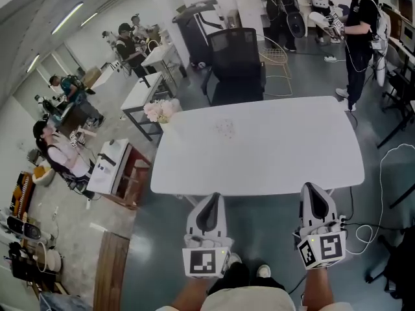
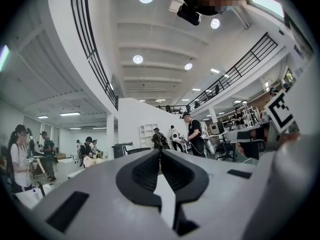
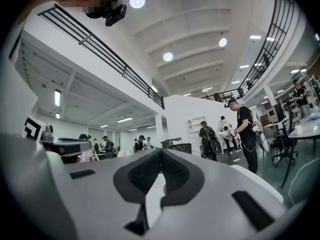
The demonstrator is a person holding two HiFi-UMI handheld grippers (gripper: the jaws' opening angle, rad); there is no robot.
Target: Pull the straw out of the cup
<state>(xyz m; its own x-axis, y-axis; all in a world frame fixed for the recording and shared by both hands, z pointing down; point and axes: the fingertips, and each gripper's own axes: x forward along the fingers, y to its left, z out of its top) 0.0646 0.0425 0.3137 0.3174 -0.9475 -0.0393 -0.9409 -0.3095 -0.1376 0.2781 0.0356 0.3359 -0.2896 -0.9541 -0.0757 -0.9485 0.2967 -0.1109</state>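
A white table (image 1: 272, 154) stands in front of me in the head view. On it, towards the far side, is a small faint clear thing (image 1: 226, 129); I cannot tell whether it is the cup, and no straw shows. My left gripper (image 1: 212, 198) hangs just short of the table's near edge, jaws shut with nothing between them. My right gripper (image 1: 314, 188) reaches the near edge further right, also shut and empty. Both point level at the room. The left gripper (image 2: 160, 152) and the right gripper (image 3: 159, 153) show closed tips in their own views.
A black office chair (image 1: 237, 63) stands behind the table. A bunch of pale flowers (image 1: 162, 111) sits at its far left corner. A person (image 1: 360, 37) stands at the back right, cables (image 1: 382, 173) lie on the floor at right, and desks with seated people (image 1: 58, 154) fill the left.
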